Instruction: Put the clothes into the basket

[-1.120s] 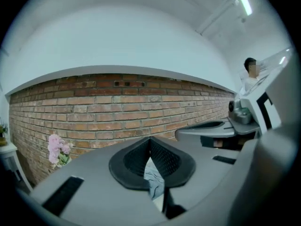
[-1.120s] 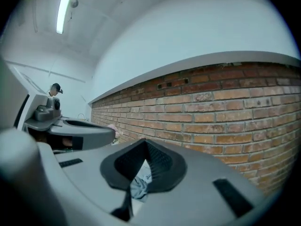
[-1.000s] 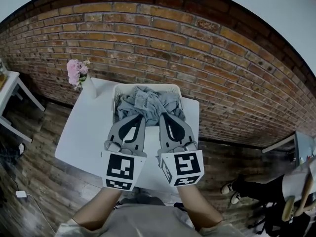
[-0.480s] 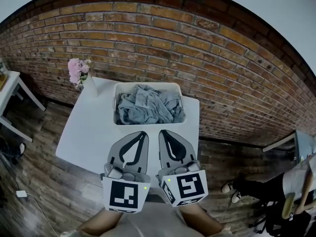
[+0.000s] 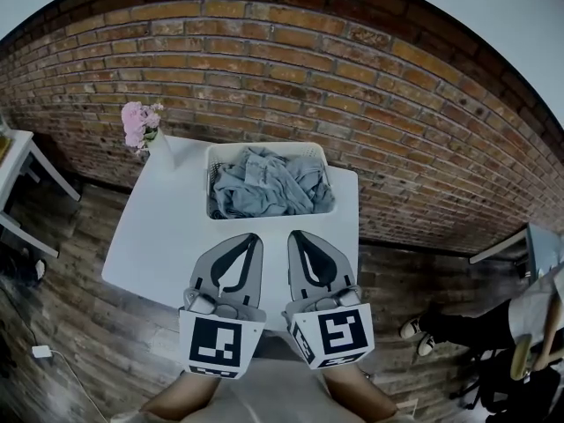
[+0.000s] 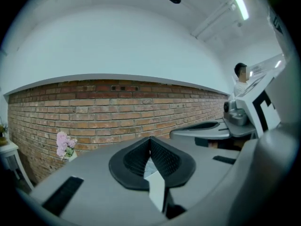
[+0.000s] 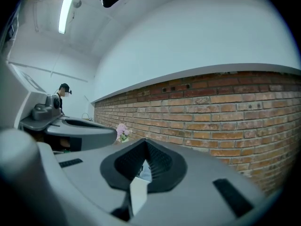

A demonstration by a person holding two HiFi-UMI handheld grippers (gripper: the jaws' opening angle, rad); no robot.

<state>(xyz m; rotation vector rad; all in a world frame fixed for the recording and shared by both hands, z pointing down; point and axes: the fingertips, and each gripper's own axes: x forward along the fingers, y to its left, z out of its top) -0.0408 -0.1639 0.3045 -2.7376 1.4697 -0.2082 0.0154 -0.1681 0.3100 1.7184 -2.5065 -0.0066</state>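
No word, number, brand name or sign can be read anywhere. The only print is a black-and-white square code pattern on the left white marker cube (image 5: 219, 343), part of the left gripper (image 5: 250, 238), and another on the right white marker cube (image 5: 332, 334), part of the right gripper (image 5: 296, 235). Both are on the near side. Neither pattern forms letters or digits.

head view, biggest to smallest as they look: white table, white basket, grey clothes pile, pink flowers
1. white square table
2. white plastic basket
3. grey-blue clothes pile, nearly filling the basket, so a close call
4. pink flower bunch, clearly smallest
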